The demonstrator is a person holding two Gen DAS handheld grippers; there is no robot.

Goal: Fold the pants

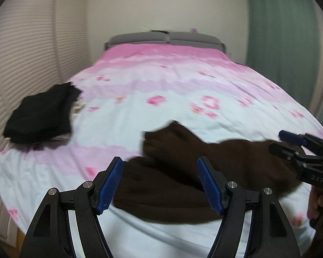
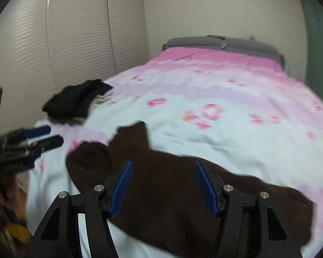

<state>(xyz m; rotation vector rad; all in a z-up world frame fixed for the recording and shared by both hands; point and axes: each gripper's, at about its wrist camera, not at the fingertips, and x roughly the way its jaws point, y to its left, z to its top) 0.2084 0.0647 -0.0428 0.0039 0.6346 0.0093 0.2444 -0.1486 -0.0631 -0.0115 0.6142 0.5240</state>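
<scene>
Between folds: left gripper (image 1: 159, 185) and right gripper (image 2: 162, 186) both released, nothing clamped. Brown pants (image 2: 183, 193) bunched on the bedspread (image 2: 226, 133) just beyond both jaws (stack of dark clothes (image 1: 43, 114) far left). Next, probably: regrasp edges, fold again.

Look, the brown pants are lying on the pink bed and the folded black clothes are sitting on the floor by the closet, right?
Not quite. The folded black clothes are not on the floor; they sit on the pink bed too, near its edge by the closet doors. Both wrist views show this. The brown pants do lie on the bed.
</scene>
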